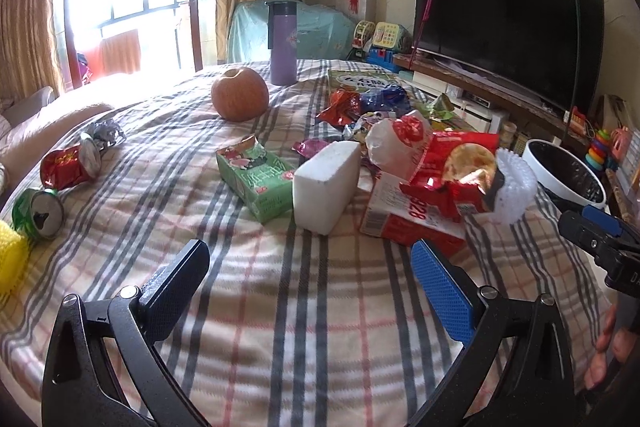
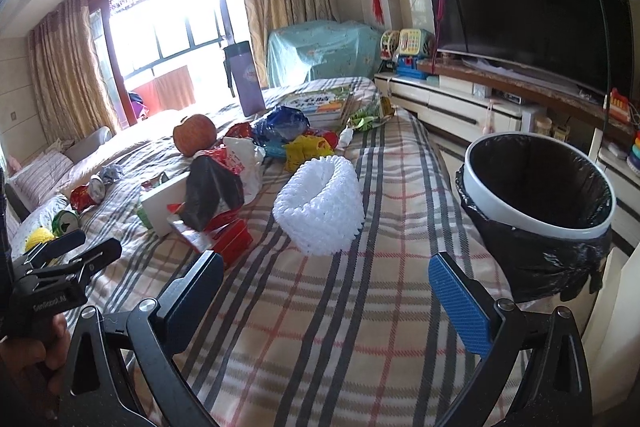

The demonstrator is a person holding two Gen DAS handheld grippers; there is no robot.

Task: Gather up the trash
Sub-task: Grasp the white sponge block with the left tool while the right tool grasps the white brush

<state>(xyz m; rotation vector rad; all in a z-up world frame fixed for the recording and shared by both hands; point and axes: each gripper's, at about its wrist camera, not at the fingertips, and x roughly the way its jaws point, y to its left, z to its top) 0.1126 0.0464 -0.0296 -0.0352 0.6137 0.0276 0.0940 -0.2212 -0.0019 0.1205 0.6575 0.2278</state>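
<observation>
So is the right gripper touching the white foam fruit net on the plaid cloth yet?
Apart. The right wrist view shows the right gripper open, with bare plaid cloth between its fingertips and the white foam net.

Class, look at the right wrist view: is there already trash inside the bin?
No: the bin shows only its black liner, with nothing visible inside.

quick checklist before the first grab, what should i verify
1. Left claw open and empty: ok.
2. Right claw open and empty: ok.
3. Bin lined, mouth unobstructed, beside the bed edge: ok.
4. Nearest trash, the white foam net, lies free on the blanket ahead of the right claw: ok.
5. Apple and purple flask stand apart from the wrapper pile: ok.
6. Cans drained: cannot tell.
</observation>
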